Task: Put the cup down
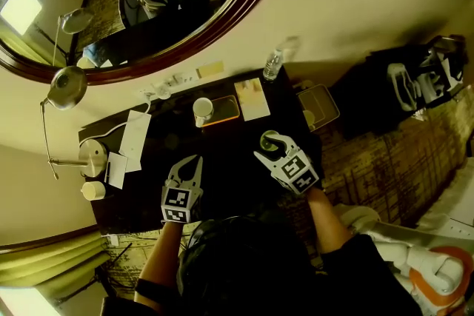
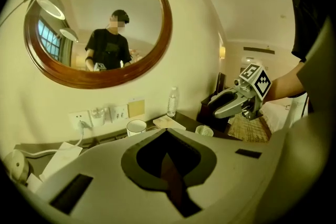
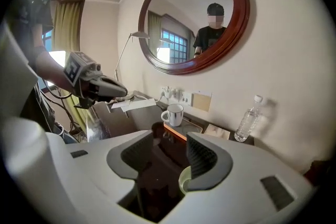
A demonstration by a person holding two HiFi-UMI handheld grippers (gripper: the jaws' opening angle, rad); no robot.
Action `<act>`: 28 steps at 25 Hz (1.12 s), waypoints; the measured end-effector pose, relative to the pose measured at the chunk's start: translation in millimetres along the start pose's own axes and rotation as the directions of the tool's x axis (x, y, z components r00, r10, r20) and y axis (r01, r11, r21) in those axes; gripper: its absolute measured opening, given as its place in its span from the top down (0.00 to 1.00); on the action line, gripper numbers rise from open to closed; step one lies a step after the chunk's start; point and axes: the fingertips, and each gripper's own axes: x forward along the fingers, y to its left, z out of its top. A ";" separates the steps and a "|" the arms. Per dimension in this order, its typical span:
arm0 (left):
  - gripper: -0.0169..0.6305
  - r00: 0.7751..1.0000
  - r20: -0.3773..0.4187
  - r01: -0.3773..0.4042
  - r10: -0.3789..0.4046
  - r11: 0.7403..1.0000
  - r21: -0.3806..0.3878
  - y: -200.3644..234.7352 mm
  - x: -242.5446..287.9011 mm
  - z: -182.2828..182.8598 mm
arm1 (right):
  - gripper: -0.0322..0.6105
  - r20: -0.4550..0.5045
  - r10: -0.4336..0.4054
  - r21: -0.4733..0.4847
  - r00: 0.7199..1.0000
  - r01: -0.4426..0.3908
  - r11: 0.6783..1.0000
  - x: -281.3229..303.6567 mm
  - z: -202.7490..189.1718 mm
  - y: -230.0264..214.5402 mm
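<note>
A small clear cup [image 1: 272, 145] stands upright on the dark table [image 1: 229, 152], right of the middle. My right gripper [image 1: 266, 138] hovers over it. In the right gripper view its jaws [image 3: 170, 139] stand apart with nothing between them, and only a bit of the cup's rim [image 3: 182, 182] peeks out from under the right jaw. The left gripper view shows the cup [image 2: 204, 131] on the table just below the right gripper [image 2: 214, 107], apart from it. My left gripper [image 1: 196, 158] is shut and empty, held over the table's left half; its jaws [image 2: 167, 132] meet at the tips.
A white mug [image 1: 202, 111] stands beside an orange tray [image 1: 226, 113] at the back. A water bottle [image 1: 273, 64] and a pad [image 1: 252, 98] are near the wall. Papers [image 1: 135, 137] and a lamp base [image 1: 93, 157] lie at the left. A round mirror [image 1: 222, 4] hangs above.
</note>
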 end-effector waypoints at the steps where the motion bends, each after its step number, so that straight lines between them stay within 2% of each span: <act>1: 0.97 1.000 0.002 -0.001 0.001 1.000 -0.008 0.8 -2.5 0.3 | 0.67 0.018 -0.014 0.009 1.000 0.014 1.000 -3.8 -0.1 0.5; 5: 0.97 1.000 0.016 -0.008 0.009 0.999 -0.045 9.1 -6.0 0.7 | 0.94 0.125 -0.089 0.062 0.988 0.081 0.995 -15.8 7.6 -2.1; 8: 0.97 0.999 0.034 -0.014 0.015 0.999 -0.041 11.5 -11.3 1.9 | 0.94 0.156 -0.070 0.126 0.985 0.051 0.991 -14.3 6.7 8.5; 11: 0.97 0.998 0.063 -0.027 0.030 0.998 -0.048 12.1 -17.6 5.1 | 0.94 0.155 -0.073 0.149 0.985 0.050 0.988 -11.8 6.7 14.8; 18: 0.97 0.997 0.057 -0.045 0.045 0.999 0.003 12.0 -28.2 5.2 | 0.94 0.138 -0.083 0.100 0.987 0.070 0.993 -5.2 13.2 16.0; 23: 0.97 0.997 0.064 -0.047 0.049 0.998 -0.030 16.2 -31.5 4.4 | 0.94 0.135 -0.065 0.091 0.989 0.053 0.994 -1.3 16.8 15.2; 28: 0.97 0.997 0.038 -0.061 0.062 0.997 -0.039 19.2 -30.3 -2.4 | 0.94 0.124 -0.048 0.084 0.991 0.038 0.996 2.9 14.3 22.7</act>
